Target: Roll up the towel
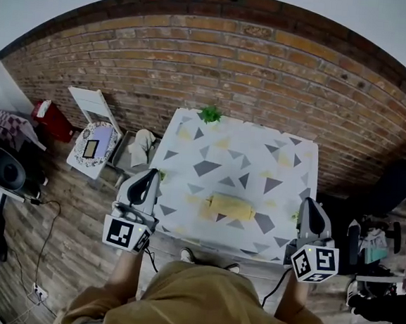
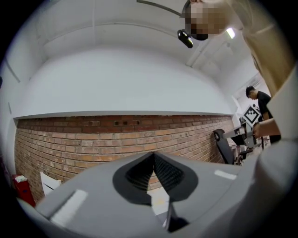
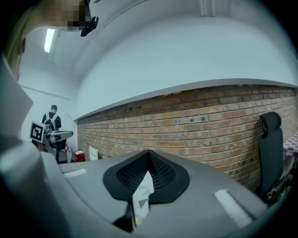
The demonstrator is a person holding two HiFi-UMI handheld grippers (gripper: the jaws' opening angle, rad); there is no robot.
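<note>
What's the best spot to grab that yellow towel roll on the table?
Probably the middle of the towel, coming down from above with one jaw on its near side and one on its far side. It lies as a roll running left to right across the table, so that way is narrowest.

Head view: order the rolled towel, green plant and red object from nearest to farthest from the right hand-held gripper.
1. Rolled towel, on the table, left of the right hand-held gripper.
2. Green plant, at the table's far edge.
3. Red object, far left.
</note>
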